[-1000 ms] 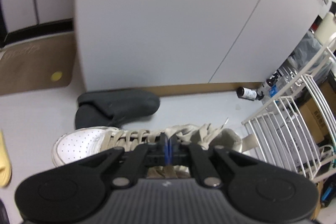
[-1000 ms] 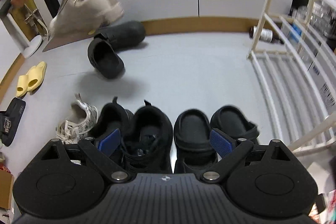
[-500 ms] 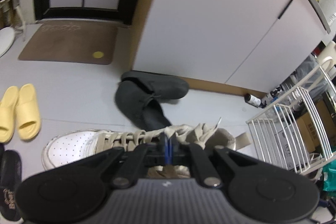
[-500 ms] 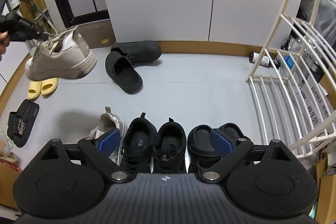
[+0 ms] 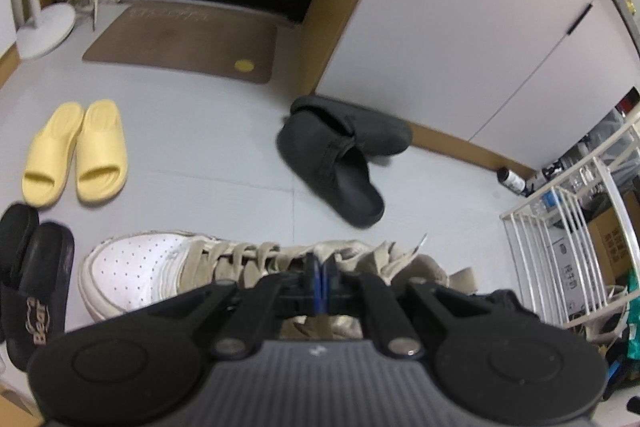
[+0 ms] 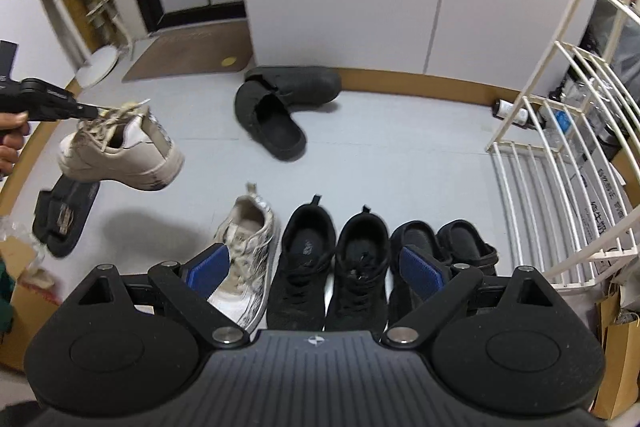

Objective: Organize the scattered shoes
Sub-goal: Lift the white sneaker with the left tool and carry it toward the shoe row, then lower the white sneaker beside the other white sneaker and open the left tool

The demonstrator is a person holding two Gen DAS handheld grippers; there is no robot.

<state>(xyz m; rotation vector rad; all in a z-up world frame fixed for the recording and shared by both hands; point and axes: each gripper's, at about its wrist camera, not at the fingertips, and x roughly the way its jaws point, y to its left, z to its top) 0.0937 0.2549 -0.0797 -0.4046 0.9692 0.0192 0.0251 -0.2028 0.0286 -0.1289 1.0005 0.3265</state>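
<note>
The cream lace-up sneaker [image 6: 120, 155] hangs in the air by its laces, pinched in the fully closed left gripper [image 5: 319, 277], above and left of the row of shoes on the grey floor [image 6: 400, 163]. In that row its matching sneaker [image 6: 246, 251] lies just left of the black trainers [image 6: 332, 263] and black clogs [image 6: 444, 247]. The right gripper [image 6: 316, 267] hovers over the row, jaws wide apart, holding nothing. Behind the row lie two dark grey slippers [image 6: 280, 107].

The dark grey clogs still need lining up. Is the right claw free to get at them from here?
Probably yes: the right claw is open and empty, and bare floor lies before the dark grey clogs.
</note>
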